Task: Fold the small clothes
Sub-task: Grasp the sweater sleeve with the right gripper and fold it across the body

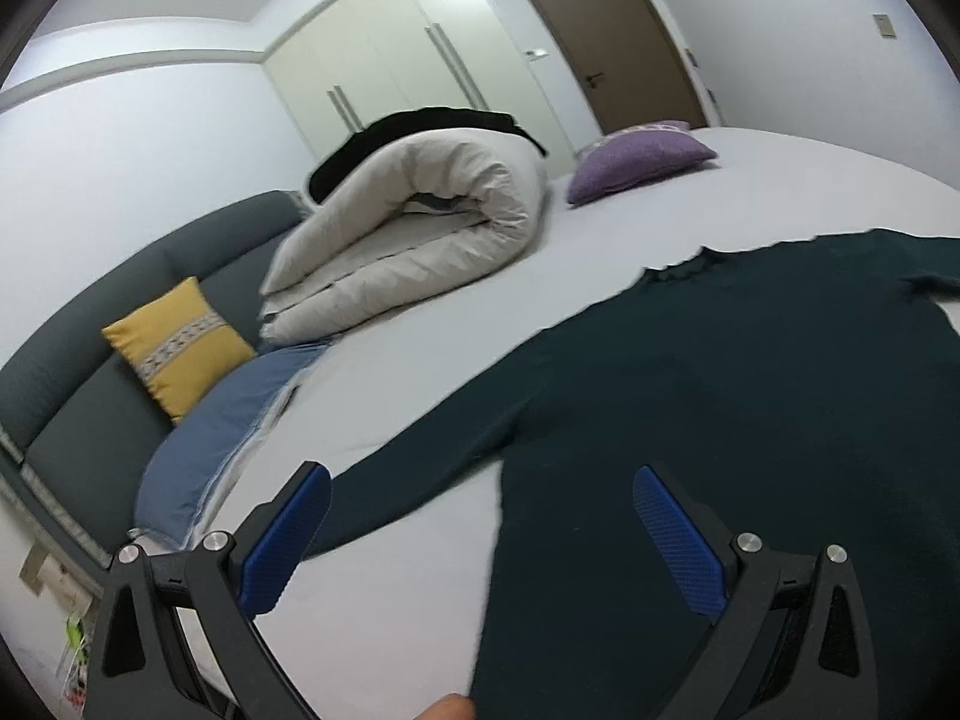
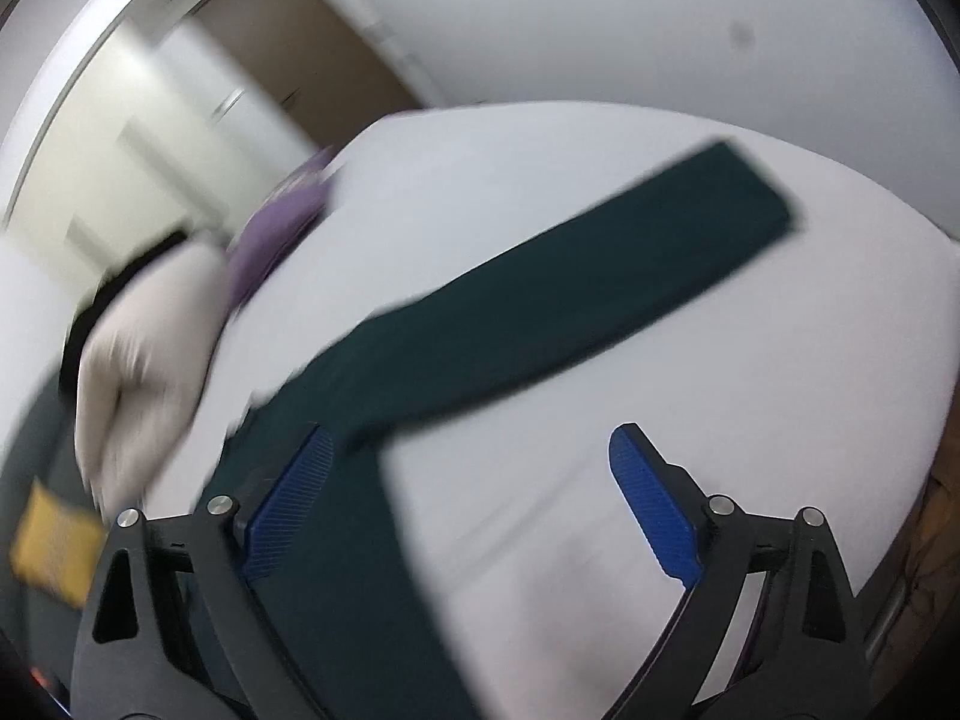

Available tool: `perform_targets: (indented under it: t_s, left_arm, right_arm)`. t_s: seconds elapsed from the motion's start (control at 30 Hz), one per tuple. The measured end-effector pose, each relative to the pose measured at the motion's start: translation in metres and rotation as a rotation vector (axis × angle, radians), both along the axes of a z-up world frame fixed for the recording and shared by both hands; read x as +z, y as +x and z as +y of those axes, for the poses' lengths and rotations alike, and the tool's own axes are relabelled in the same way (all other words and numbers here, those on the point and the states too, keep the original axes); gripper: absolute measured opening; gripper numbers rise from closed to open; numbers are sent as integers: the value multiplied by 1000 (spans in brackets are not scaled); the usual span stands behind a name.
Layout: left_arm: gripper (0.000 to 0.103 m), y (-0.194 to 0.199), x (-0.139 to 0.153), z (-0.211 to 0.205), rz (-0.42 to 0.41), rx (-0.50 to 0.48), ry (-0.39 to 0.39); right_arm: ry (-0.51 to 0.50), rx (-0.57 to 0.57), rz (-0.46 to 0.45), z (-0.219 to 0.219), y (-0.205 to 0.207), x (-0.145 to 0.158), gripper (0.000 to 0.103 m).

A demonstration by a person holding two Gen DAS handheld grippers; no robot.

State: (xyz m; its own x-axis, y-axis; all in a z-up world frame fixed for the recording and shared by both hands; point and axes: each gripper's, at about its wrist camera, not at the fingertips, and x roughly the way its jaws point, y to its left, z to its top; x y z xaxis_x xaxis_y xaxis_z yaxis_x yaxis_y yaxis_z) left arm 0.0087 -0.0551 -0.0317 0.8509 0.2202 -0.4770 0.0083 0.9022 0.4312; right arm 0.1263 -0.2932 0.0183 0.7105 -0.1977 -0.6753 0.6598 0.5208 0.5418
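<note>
A dark green long-sleeved sweater (image 1: 690, 396) lies flat and unfolded on the white bed (image 1: 456, 300), both sleeves stretched outward.

A home bedroom: a wide bed (image 1: 420, 360) with a rolled duvet (image 1: 414, 228), scatter cushions (image 1: 636, 165), tall built-in wardrobes (image 1: 390, 54) and a brown door (image 1: 606, 30).

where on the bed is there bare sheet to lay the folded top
Bare sheet lies between the purple cushion and the dark green sweater, and beside its outstretched sleeve. The headboard side is crowded: rolled duvet, blue pillow, yellow cushion.
</note>
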Motion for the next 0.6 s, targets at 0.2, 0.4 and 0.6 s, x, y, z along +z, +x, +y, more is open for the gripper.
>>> perform_targets:
  t_s: [0.2, 0.4, 0.6]
  left_arm:
    - [103, 19, -5, -19, 56, -97, -85]
    - [103, 42, -15, -25, 146, -47, -202]
    - [103, 65, -19, -12, 198, -23, -345]
  right_arm:
    - [129, -152, 3, -91, -27, -42, 76]
    - [150, -175, -44, -135, -23, -66, 54]
    - [169, -179, -72, -183, -10, -76, 17]
